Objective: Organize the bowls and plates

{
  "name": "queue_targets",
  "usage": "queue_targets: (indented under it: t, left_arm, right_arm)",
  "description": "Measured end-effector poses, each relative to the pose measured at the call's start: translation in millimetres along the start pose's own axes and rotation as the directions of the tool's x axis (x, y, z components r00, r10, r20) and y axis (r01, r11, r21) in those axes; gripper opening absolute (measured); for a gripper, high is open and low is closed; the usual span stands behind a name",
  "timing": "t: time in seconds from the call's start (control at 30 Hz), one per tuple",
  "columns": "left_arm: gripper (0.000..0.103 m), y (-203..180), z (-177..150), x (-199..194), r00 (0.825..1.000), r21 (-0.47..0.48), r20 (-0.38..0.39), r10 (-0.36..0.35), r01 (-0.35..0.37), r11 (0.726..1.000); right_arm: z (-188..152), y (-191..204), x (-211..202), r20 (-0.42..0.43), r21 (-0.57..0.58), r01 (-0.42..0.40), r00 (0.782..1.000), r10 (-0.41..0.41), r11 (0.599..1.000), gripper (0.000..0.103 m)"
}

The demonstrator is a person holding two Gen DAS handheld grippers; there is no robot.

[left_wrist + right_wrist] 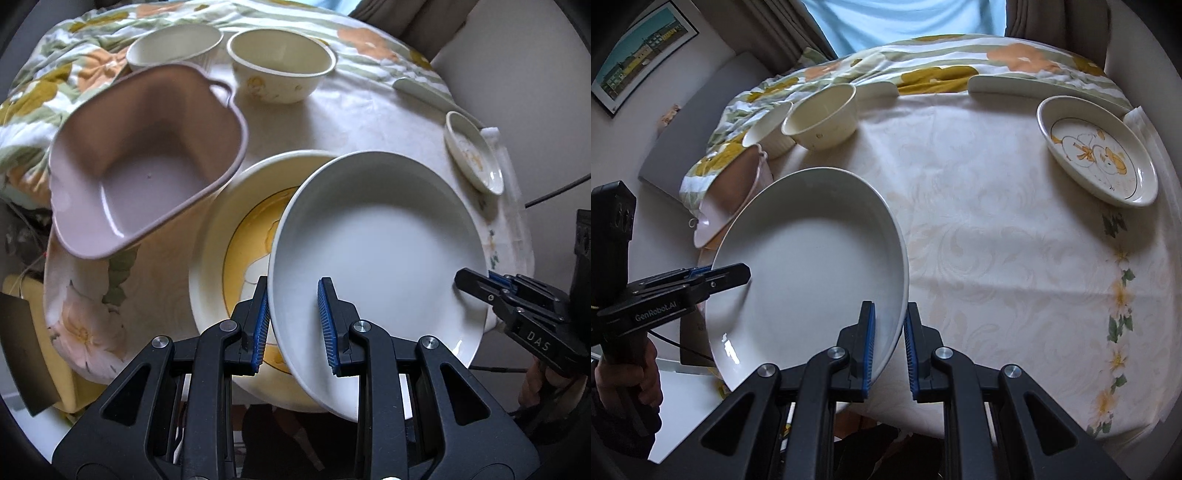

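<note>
A large plain white plate (pixel 376 251) hangs tilted over a cream plate with a yellow pattern (pixel 236 251) that lies on the table. My left gripper (pixel 294 281) is shut on the white plate's near rim. My right gripper (pixel 469 280) is shut on the opposite rim. In the right wrist view the same white plate (pixel 809 266) sits between my right gripper (pixel 889 306) and the left gripper (pixel 738 274). A pink square bowl (pixel 147 166) stands just left of the plates, and most of the patterned plate is hidden.
Two cream bowls (pixel 173 44) (pixel 280 66) stand at the back of the round table. An oval dish with a duck pattern (pixel 1097 155) lies at the right, with a long white dish (pixel 1034 86) behind it. A floral cloth (pixel 942 74) is bunched along the far edge.
</note>
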State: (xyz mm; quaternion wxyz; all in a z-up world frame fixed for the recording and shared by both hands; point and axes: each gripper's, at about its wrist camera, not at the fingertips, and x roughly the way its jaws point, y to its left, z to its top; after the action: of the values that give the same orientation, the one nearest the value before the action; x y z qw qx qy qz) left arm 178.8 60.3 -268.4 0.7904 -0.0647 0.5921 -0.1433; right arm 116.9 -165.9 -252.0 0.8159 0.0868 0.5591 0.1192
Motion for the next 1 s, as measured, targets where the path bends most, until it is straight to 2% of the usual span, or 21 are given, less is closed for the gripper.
queue_targets:
  t: [0.37,0.53,0.77,0.93,1.0]
  left_arm:
    - [0.023,8,2,20,0.999,-0.018,0.006,0.050,-0.050,0.999]
    - [0.023,0,1,24,0.993,0.020,0.021,0.115,-0.115,0.993]
    - [0.023,-10,-6,27,0.972,0.105,0.051,0.230,-0.235,0.966]
    - [0.023,-17,-8,27,0.944,0.164,0.090,0.319,-0.330,0.930]
    - [0.023,-16,-9,26,0.939,0.171,0.096,0.329,-0.341,0.924]
  right_arm:
    - [4,13,16,0.005,-0.036,0.053,0.999,-0.053,0.998,0.014]
    - [4,15,19,0.002,-0.049,0.059,0.998,-0.059,0.997,0.014]
    - [5,22,22,0.003,-0.083,0.077,0.997,-0.077,0.994,0.014]
    - [5,28,26,0.008,-0.108,0.102,0.995,-0.102,0.989,0.014]
    - [5,32,26,0.015,-0.124,0.121,0.993,-0.120,0.985,0.014]
